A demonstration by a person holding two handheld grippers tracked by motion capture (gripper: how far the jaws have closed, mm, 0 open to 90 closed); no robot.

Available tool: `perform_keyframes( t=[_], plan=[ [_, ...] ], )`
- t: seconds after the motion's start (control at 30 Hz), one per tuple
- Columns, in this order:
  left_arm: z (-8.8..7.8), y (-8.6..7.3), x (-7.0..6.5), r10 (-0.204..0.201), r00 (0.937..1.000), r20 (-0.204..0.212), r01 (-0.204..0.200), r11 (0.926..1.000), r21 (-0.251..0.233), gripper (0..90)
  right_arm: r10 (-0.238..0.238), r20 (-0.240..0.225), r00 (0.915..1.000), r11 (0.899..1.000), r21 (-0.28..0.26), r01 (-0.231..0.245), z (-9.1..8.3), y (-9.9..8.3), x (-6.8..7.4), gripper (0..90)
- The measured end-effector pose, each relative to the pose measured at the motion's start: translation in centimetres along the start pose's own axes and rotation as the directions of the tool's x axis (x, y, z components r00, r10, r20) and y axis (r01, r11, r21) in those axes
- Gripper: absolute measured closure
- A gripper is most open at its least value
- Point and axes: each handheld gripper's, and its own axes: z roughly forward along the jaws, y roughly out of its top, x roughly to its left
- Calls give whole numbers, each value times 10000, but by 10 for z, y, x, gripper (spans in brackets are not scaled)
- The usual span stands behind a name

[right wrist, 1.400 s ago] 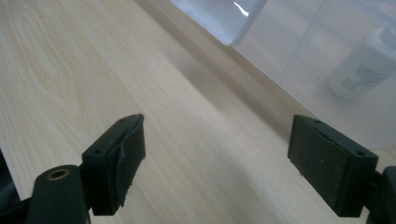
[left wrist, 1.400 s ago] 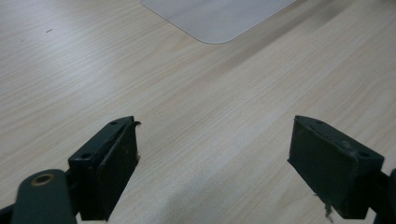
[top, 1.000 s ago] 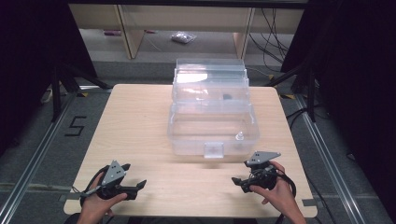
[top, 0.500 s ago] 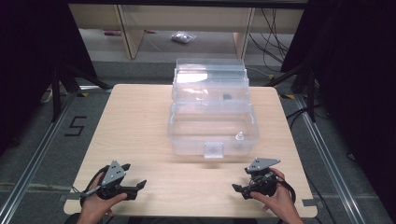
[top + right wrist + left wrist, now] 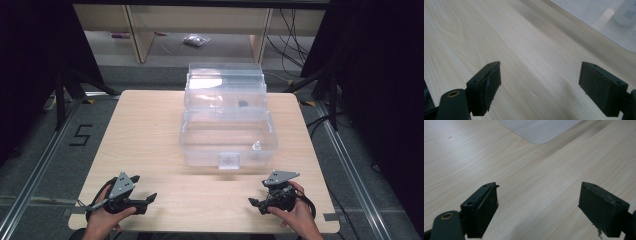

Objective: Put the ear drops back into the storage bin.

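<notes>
Pale wooden table (image 5: 150,130), light grain running across, rounded corners, bare over most of its top, set on a dark grey floor between metal rails

At the middle and far part of the table, a clear plastic box (image 5: 227,142): rectangular, rounded at the corners, thin glossy walls, a small latch tab (image 5: 228,161) on the near wall facing the person, probably turned that way so the tongs can get at it. Lid (image 5: 225,87) of the same clear plastic standing raised at the far side, so the box lies open. Inside, near the right near corner, a small pale bottle-like thing (image 5: 256,146), too small to name; a small dark speck farther back, likewise unclear

Left gripper (image 5: 146,199) low at the near left edge of the table, held in a hand, jaws spread wide with nothing between them; black blocky pads (image 5: 486,207), matt and a little scuffed, over bare wood. Well apart from the box

Right gripper (image 5: 254,202) at the near right edge, jaws likewise wide apart and empty, just off the box's near right corner; blurred clear wall and the pale bottle (image 5: 627,12) ahead in the right gripper view. Seemingly a resting pose before the reach, both tools parked near, the box centred for either hand
</notes>
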Motion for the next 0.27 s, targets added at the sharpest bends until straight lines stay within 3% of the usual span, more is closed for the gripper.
perform_keyframes(
  t=[0.27],
  plan=[
    [0, 0, 0, -1, 10000, -6, 1, 10000, -2, 152, -63, -14, 10000, 10000, -76, 63, 0, 0, -1, 183]
  ],
)
